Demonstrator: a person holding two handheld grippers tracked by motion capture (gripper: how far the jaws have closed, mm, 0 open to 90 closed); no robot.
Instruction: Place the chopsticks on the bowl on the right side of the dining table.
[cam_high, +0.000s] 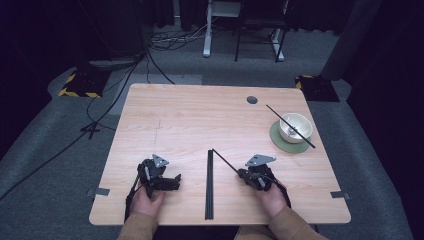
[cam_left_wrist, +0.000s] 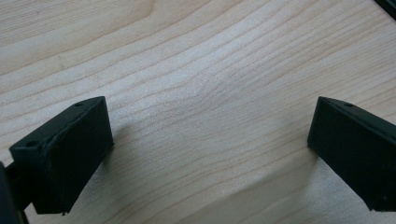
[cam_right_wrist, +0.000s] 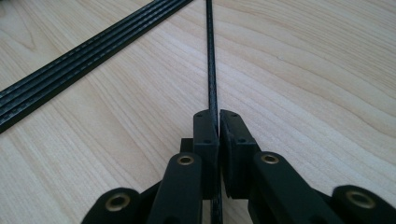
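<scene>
A thin black rod (cam_high: 225, 160) lies slanted on the wooden table (cam_high: 190, 115), and my right gripper (cam_high: 243, 173) is shut on its near end. In the right gripper view the two pads (cam_right_wrist: 205, 130) press on the rod (cam_right_wrist: 211, 56), which runs straight away from them. A bundle of several black rods (cam_high: 209, 185) lies lengthwise at the table's middle, just left of the held rod, and crosses the upper left of the right gripper view (cam_right_wrist: 88, 51). My left gripper (cam_high: 172, 181) rests near the front edge, and its jaws (cam_left_wrist: 210, 135) stand wide open over bare wood.
At the right, a white bowl (cam_high: 295, 127) sits on a green coaster (cam_high: 280, 142) with another black rod (cam_high: 274, 112) lying across its rim. A round cable hole (cam_high: 252, 100) is at the back. Tape strips (cam_high: 101, 191) mark the front corners.
</scene>
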